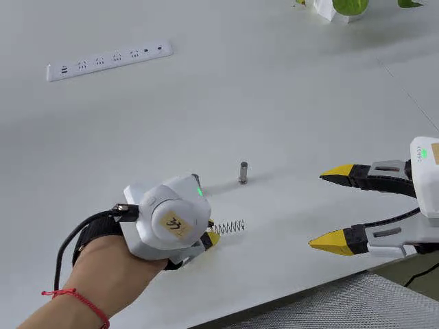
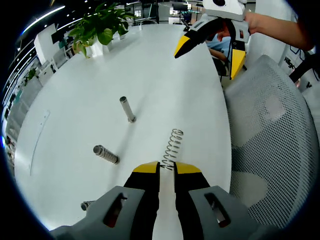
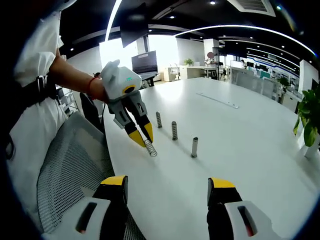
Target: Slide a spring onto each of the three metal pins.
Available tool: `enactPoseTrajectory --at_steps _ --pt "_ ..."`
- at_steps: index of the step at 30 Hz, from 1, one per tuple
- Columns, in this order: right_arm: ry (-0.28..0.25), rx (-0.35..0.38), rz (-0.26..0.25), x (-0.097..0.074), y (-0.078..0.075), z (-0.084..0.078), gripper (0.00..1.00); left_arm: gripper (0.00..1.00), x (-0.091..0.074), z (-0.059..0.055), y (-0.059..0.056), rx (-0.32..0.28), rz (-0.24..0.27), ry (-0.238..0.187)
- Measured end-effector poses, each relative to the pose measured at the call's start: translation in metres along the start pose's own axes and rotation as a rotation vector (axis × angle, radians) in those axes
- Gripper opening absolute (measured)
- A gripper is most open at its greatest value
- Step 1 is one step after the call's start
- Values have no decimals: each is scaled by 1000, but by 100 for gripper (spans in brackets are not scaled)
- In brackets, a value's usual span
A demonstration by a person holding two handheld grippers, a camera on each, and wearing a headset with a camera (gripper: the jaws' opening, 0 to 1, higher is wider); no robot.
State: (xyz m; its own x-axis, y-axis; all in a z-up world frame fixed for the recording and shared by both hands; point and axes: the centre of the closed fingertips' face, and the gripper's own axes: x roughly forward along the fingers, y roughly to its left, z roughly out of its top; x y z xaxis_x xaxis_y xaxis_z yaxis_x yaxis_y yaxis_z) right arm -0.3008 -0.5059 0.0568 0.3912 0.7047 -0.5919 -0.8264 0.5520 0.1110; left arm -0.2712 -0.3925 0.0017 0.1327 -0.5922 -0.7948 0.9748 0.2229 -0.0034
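Left gripper view: a spring (image 2: 172,147) is gripped endwise by the left tongs (image 2: 167,166); right tongs (image 3: 168,182) are held wide.

bright overhead light, soft shadows, sharp focus, fisheye edges

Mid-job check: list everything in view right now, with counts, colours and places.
table: 1, white, underneath everything
bare pin: 1, silver, upright mid-table
sprung pins: 2, silver, upright in row beside it
loose spring: 1, silver, pinched at one end
power strip: 1, white, far side
plant: 1, green, far corner
mesh chair: 1, grey, near edge
left gripper: 1, white, yellow tips, shut on loose spring
right gripper: 1, same colours, open above table
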Motion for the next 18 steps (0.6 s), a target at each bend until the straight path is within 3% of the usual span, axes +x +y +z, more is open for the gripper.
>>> enactPoseTrajectory --at_steps 6,18 --pt "-5 -32 23 2 6 16 61 7 -17 18 -1 -29 7 -82" --pt "-41 -91 78 3 15 57 54 7 -52 43 5 -85 31 -238"
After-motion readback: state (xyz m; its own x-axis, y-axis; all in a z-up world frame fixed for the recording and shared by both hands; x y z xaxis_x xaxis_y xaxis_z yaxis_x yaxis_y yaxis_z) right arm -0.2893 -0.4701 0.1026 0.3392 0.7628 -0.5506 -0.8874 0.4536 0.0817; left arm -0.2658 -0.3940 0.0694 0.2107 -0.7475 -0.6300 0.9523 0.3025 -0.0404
